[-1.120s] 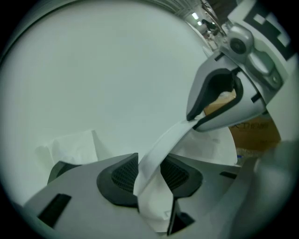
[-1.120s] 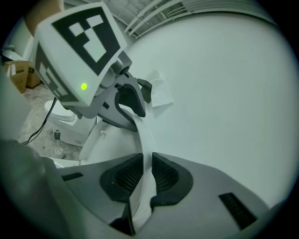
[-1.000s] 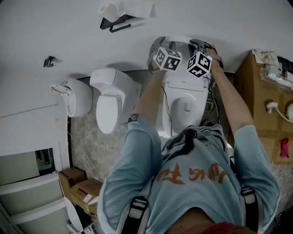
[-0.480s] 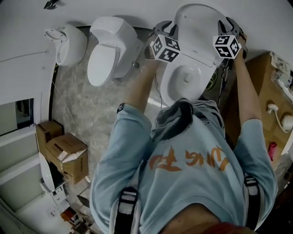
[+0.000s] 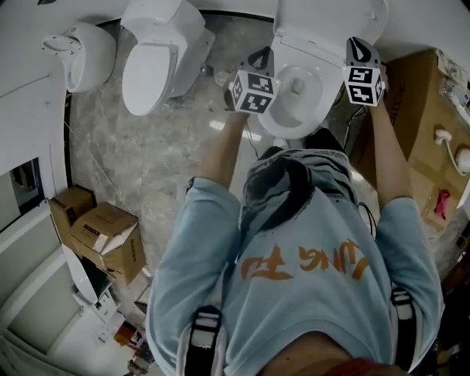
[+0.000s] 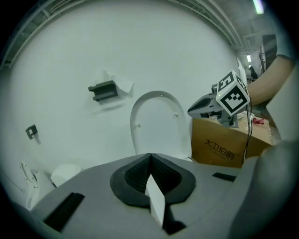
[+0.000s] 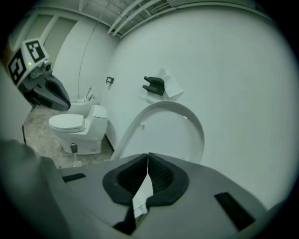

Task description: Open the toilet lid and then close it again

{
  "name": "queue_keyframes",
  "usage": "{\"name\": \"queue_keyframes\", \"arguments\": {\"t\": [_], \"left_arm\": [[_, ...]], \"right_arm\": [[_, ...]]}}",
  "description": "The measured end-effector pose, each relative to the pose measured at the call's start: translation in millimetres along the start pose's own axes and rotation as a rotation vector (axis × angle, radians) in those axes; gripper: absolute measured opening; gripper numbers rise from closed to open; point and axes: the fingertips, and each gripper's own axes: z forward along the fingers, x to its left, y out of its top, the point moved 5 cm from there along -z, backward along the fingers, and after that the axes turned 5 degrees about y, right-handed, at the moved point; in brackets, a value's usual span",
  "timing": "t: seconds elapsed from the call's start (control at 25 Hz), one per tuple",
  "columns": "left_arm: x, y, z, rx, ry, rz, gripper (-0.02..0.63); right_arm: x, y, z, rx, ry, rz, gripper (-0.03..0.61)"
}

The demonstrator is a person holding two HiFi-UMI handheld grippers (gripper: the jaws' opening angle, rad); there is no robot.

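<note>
Standing upright against the wall, the lid (image 5: pixel 330 22) is open; we should bring left gripper (image 5: pixel 259 56) and right gripper (image 5: pixel 358 45), jaws just closed together empty, onto its rim and lower slowly.

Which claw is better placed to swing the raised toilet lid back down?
Probably the right claw: its view shows the upright lid large and straight ahead, while the left claw sees it smaller and farther off. Both claws are shut and empty.
</note>
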Motion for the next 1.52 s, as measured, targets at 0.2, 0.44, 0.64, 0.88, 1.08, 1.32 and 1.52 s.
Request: {"name": "queue_keyframes", "arguments": {"t": [0.2, 0.44, 0.64, 0.88, 1.08, 1.32, 1.52], "left_arm": [[-36.8, -71.9, -10.3, 0.075, -0.132, -0.034, 0.026], [-83.2, -166.4, -16.8, 0.216, -0.255, 0.029, 0.026], [-110.7, -221.1, 1.4, 0.276, -0.352, 0.101, 0.029], [-143.0, -292.4, 26.6, 0.350, -0.465, 0.248, 0.032], [-166.4, -346.9, 46.6, 0.410, -0.528, 0.296, 0.118], [-187.8, -400.1, 60.7, 0.463, -0.618, 0.403, 0.234], [-209.8, -426.3, 68.6, 0.443, -0.688, 0.543, 0.338]], "right_arm": [[63.8, -47.6, -14.0, 0.082, 0.145, 0.136, 0.014], [134.1, -111.2, -22.2, 0.144, 0.264, 0.301, 0.014], [169.8, -157.0, -10.8, 0.196, 0.324, 0.371, 0.014], [229.0, -226.2, -4.0, 0.298, 0.466, 0.355, 0.096], [283.0, -272.8, 5.4, 0.362, 0.616, 0.239, 0.177], [348.4, -316.1, 11.4, 0.416, 0.847, -0.062, 0.246], [398.1, -350.1, 14.6, 0.420, 1.001, -0.309, 0.303]]}}
